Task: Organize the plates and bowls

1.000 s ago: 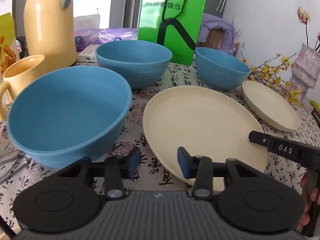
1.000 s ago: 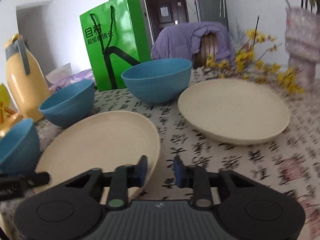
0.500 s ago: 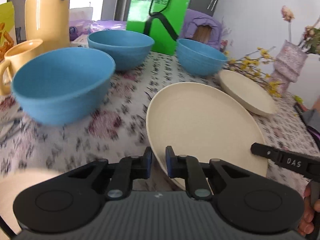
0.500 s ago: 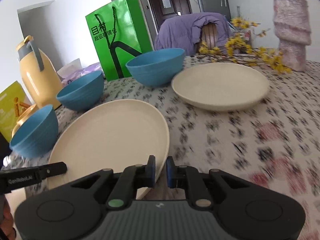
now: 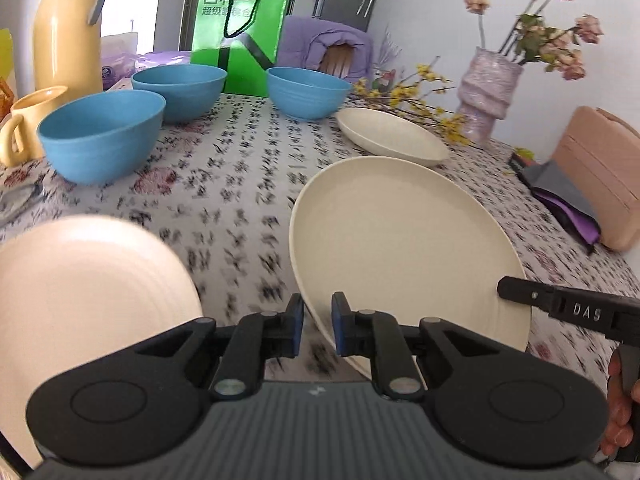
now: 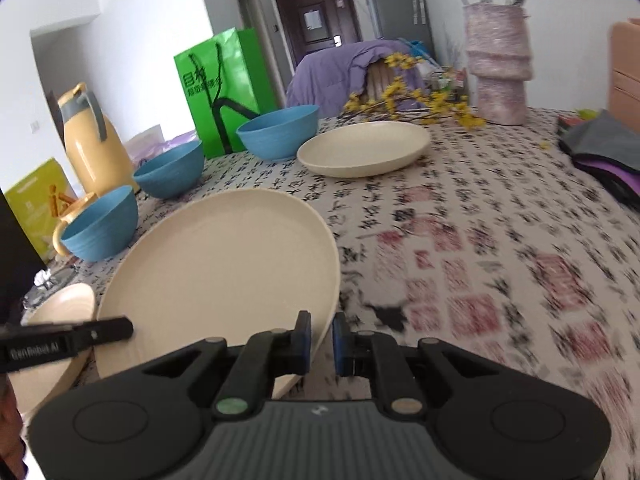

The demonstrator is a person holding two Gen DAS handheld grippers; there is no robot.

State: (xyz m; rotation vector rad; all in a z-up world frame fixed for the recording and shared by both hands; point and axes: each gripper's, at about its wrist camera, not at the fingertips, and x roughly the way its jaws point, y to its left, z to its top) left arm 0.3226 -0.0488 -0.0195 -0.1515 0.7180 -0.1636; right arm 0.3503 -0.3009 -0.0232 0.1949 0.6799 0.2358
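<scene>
I hold a large cream plate point(image 5: 400, 240) point(image 6: 224, 264) between both grippers, tilted above the tablecloth. My left gripper point(image 5: 316, 328) is shut on its left rim. My right gripper point(image 6: 320, 340) is shut on its right rim, and one of its fingers point(image 5: 560, 308) shows at the plate's far side. A second cream plate point(image 5: 80, 300) point(image 6: 52, 340) lies near, to the left. A third cream plate point(image 5: 392, 136) point(image 6: 364, 148) lies at the back. Three blue bowls stand apart: one near left point(image 5: 100, 136), one behind it point(image 5: 180, 88), one further right point(image 5: 308, 92).
A yellow jug point(image 5: 68, 28) and yellow mug point(image 5: 24, 124) stand at the far left, a green paper bag point(image 5: 244, 32) behind the bowls. A pink vase point(image 5: 488, 96) with yellow flower sprigs stands back right. A pink box point(image 5: 600, 176) on cloth lies at the right edge.
The left gripper closed on the big plate's rim. Both grippers then drew back toward the near side with the plate; the bowls now look farther off and a second plate has come into view at left.
</scene>
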